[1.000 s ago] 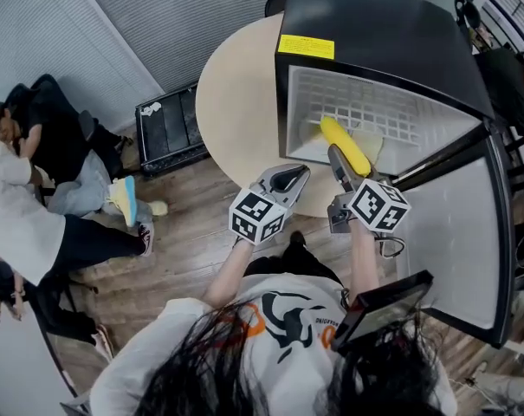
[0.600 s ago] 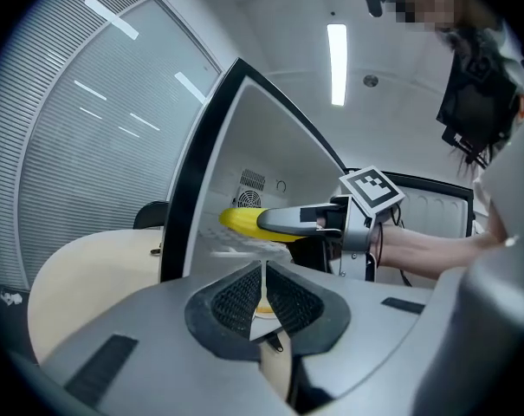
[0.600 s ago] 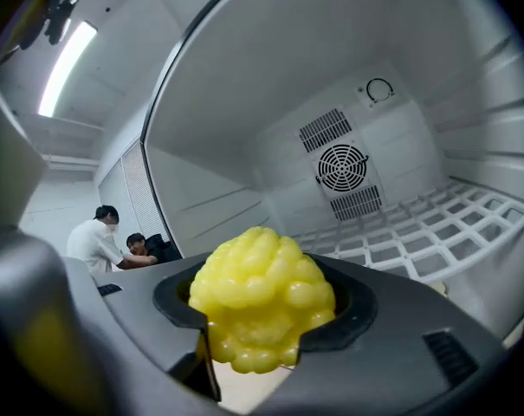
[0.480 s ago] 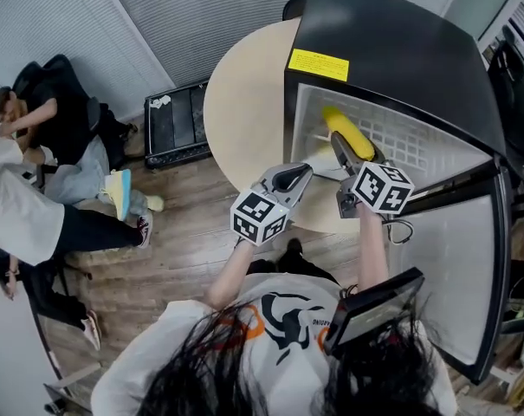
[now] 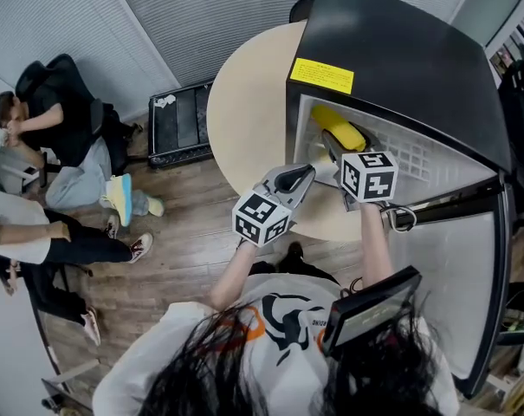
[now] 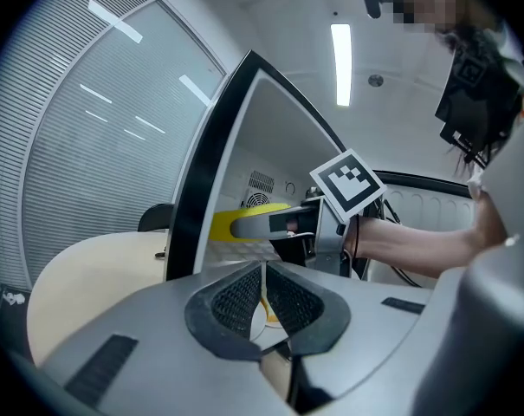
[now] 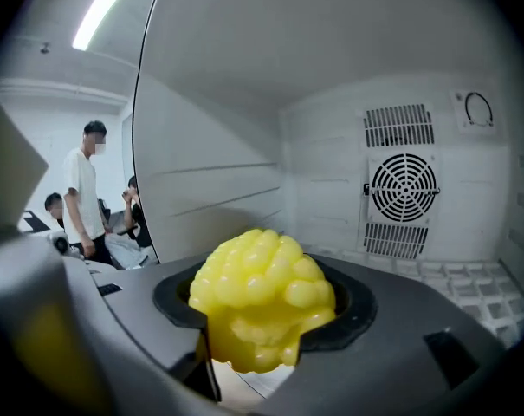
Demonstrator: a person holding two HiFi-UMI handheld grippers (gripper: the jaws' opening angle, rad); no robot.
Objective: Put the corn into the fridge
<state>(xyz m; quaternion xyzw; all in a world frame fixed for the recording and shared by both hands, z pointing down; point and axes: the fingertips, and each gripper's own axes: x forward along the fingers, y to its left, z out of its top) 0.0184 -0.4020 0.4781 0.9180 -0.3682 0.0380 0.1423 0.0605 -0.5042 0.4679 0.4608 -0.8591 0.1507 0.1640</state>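
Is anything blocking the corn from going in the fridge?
No, nothing visible does. The right gripper holds the corn at the open front of the fridge, the door stands wide open, and the space ahead of the corn looks bare.

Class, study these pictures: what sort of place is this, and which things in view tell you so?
Probably an office or lab room, not a home kitchen: slatted blinds line the wall, a small black fridge stands open on a round table, and a strip light runs along the ceiling.
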